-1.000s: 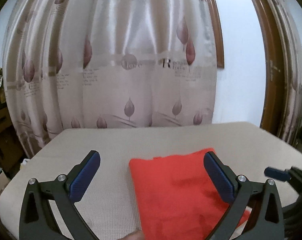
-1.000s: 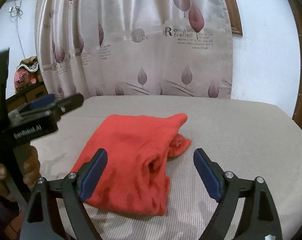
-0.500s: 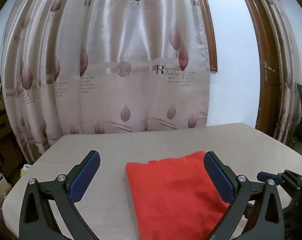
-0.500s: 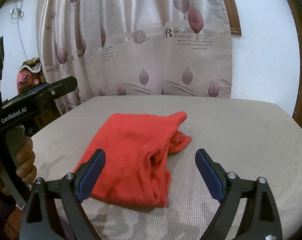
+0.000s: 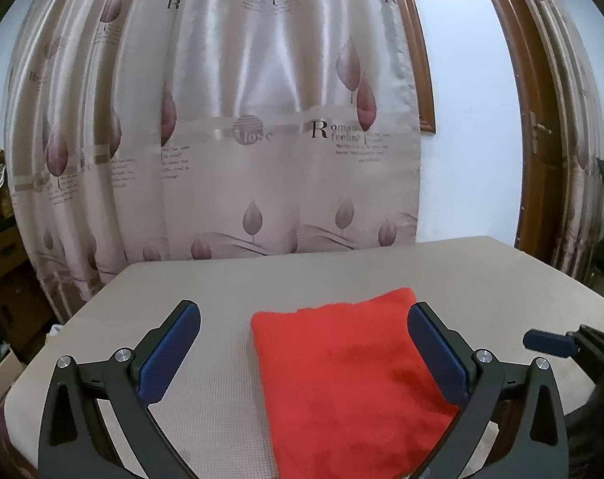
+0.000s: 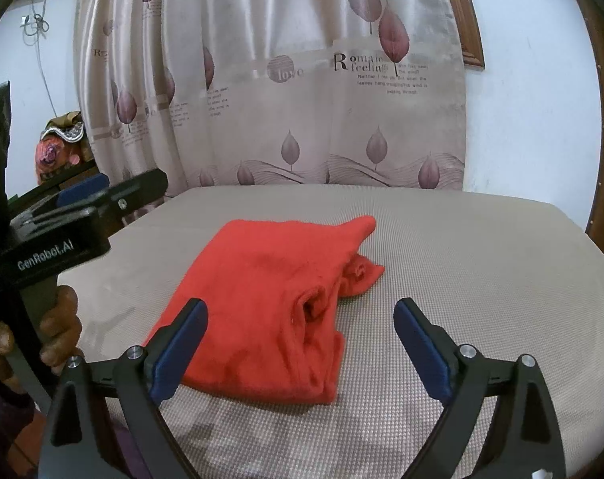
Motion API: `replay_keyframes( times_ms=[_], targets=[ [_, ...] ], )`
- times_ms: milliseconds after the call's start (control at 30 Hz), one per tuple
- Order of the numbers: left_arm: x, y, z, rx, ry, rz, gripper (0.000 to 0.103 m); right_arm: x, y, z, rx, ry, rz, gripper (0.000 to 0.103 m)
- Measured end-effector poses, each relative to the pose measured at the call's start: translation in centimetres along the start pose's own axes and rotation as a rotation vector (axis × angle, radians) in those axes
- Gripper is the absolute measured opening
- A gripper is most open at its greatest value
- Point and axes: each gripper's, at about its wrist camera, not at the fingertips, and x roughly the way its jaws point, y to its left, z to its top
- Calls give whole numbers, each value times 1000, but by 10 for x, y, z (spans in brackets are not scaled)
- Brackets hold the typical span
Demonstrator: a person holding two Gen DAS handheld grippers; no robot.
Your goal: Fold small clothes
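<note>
Left wrist view: red garment (image 5: 353, 379) cut off below, behind wide-open fingers (image 5: 170, 353); right gripper (image 6: 300, 345) opening, empty.

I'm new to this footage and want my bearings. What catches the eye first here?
A bright red folded garment lies mid-table on the beige textured table cover, one corner poking out on its right side. Behind hangs a shiny curtain printed with leaves and lettering. Both blue-padded grippers, left gripper and right gripper, are empty.

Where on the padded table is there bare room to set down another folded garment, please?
Bare padding lies between the red folded garment and the table's door-side edge, and in a strip between garment and curtain. A narrower patch lies on the garment's other side. The near edge is crowded by both grippers' jaws.
</note>
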Motion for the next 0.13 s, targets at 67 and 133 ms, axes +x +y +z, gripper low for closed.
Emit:
replay_keyframes(
  times_ms=[67, 133],
  targets=[
    [0, 0, -1, -3, 6, -5, 103, 0, -1, 0, 0, -4, -3, 95],
    [-2, -1, -2, -10, 18, -13, 103, -1, -2, 0, 4, -7, -6, 96]
  ],
)
